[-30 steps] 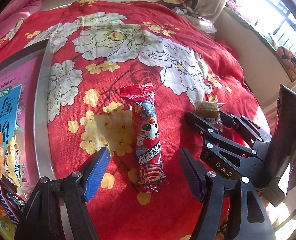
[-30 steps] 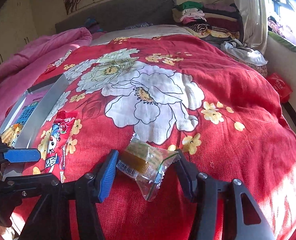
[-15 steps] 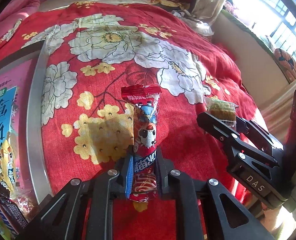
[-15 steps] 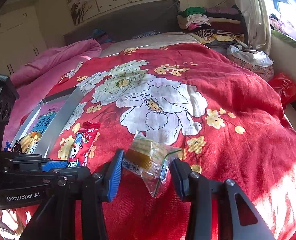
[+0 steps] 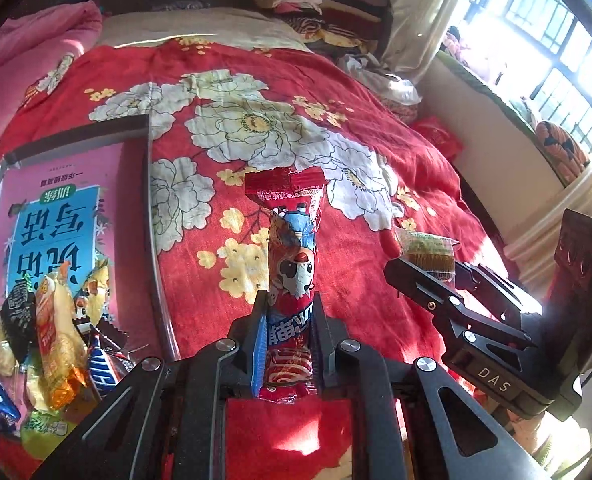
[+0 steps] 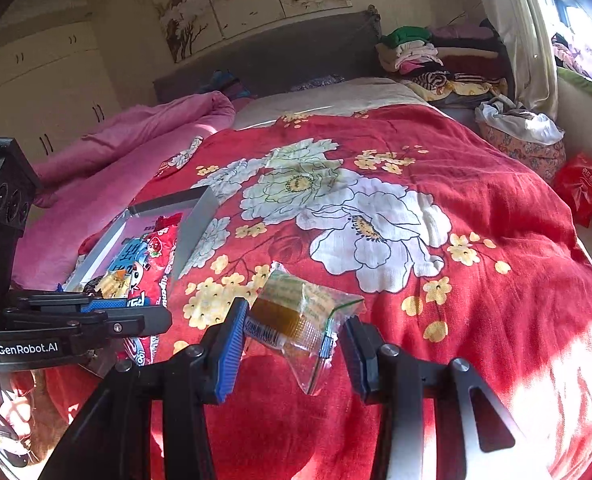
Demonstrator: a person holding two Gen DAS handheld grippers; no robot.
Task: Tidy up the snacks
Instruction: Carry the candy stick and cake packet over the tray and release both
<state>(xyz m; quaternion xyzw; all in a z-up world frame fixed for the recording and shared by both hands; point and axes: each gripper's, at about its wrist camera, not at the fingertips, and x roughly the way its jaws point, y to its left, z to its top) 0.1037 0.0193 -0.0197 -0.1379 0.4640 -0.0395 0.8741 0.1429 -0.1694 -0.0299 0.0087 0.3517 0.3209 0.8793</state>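
A long red snack packet (image 5: pixel 291 240) with a cartoon face stands out of my left gripper (image 5: pixel 290 308), which is shut on its lower end and holds it above the red flowered bedspread. My right gripper (image 6: pixel 293 320) is shut on a small clear packet (image 6: pixel 291 312) with a brown cake inside, also off the bed. In the left wrist view the right gripper (image 5: pixel 436 272) and its cake packet (image 5: pixel 428 248) show at the right. The right wrist view has the left gripper (image 6: pixel 147 312) and red packet (image 6: pixel 157 264) at the left. A grey-rimmed tray (image 5: pixel 151 220) lies to the left.
Inside the tray a pile of several wrapped snacks (image 5: pixel 55 340) lies on a pink printed sheet (image 5: pixel 63 200). A pink quilt (image 6: pixel 135 136) covers the bed's left side. Folded clothes (image 6: pixel 436 56) are stacked at the headboard, with a red bag (image 6: pixel 584 188) by the wall at right.
My left gripper closed on the red packet and lifted it off the bedspread. My right gripper rose too, with the cake packet in it. Both views now look further across the bed.
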